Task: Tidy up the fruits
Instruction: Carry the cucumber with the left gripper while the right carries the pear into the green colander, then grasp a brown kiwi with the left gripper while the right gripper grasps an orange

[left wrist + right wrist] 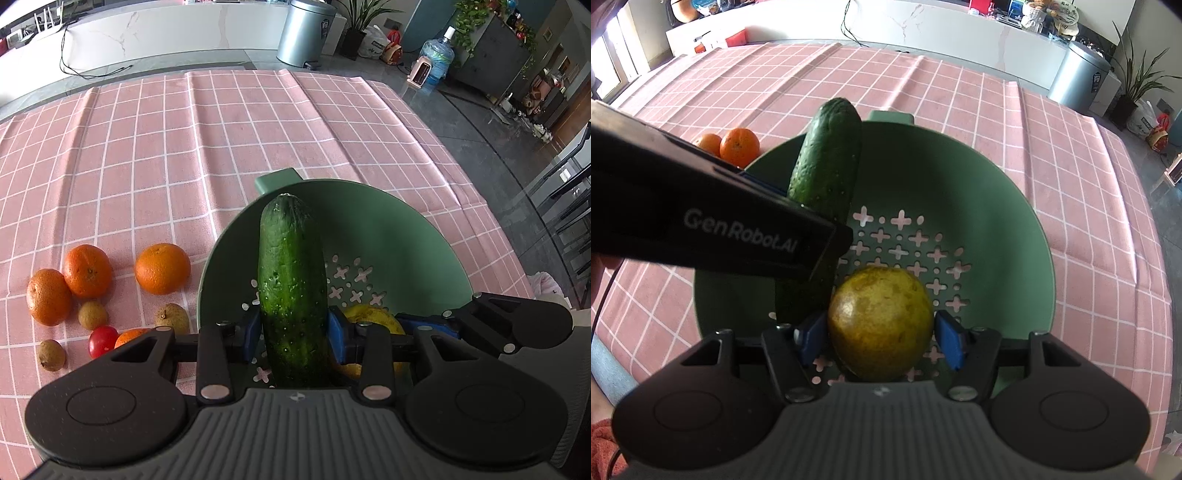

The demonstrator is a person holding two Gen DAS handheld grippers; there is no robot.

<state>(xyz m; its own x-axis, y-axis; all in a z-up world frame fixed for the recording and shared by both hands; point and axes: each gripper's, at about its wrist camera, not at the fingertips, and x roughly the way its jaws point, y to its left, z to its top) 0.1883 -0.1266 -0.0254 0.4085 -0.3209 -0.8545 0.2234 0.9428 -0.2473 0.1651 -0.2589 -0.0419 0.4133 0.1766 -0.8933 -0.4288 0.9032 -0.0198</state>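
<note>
My left gripper [293,332] is shut on a dark green cucumber [291,280] and holds it over the green colander [417,236]. The cucumber also shows in the right wrist view [827,162], with the left gripper's black body [701,221] crossing in front. My right gripper [881,338] has its blue pads on both sides of a yellow-green round fruit [881,321] inside the colander [1015,221]; the right pad stands slightly off it. That fruit shows partly behind the left gripper [373,317].
Left of the colander on the pink checked cloth [184,147] lie three oranges [162,267], a red tomato [102,340], and small brown fruits [92,314]. The table's right edge [491,206] drops to the floor.
</note>
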